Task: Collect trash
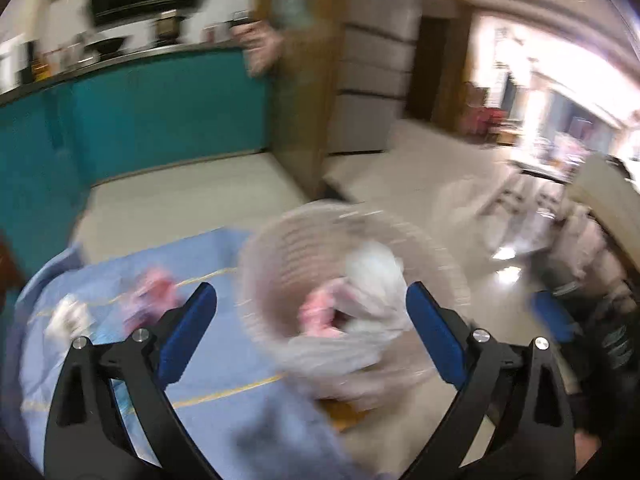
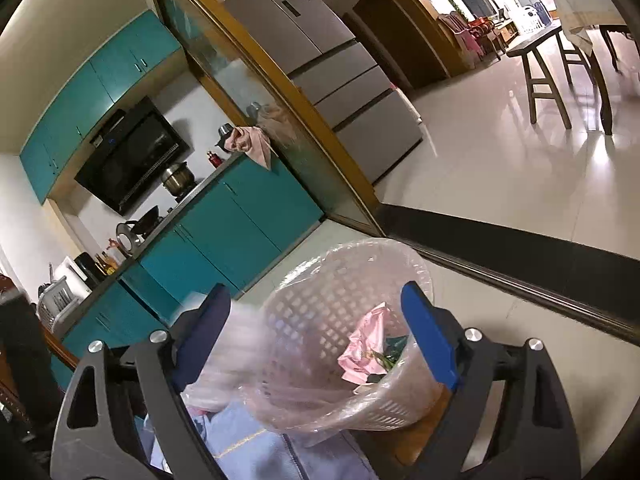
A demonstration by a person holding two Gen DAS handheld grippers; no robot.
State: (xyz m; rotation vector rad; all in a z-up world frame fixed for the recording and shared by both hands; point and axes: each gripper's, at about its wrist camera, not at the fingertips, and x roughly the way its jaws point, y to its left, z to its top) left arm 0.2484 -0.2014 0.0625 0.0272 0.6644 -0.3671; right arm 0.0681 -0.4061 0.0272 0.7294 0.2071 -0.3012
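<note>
A pale lattice waste basket [image 1: 280, 248] lined with a clear plastic bag stands at the edge of a table with a light blue cloth [image 1: 120, 360]. It holds pink and white crumpled trash [image 1: 352, 304]. Pink trash [image 1: 154, 292] and a white scrap [image 1: 70, 316] lie on the cloth to the left. My left gripper [image 1: 312, 320] is open and empty above the basket; this view is blurred. In the right wrist view the basket [image 2: 320, 312] shows pink trash [image 2: 364, 356] inside, and a blurred pale piece [image 2: 240, 344] hangs by the rim. My right gripper [image 2: 320, 328] is open around the basket's top.
Teal kitchen cabinets [image 2: 224, 224] with a cooktop and pots run along the left. A glass partition with a wooden frame [image 2: 280, 112] and a silver fridge [image 2: 332, 60] stand behind. Tiled floor [image 2: 520, 168] with wooden stools and a table lies to the right.
</note>
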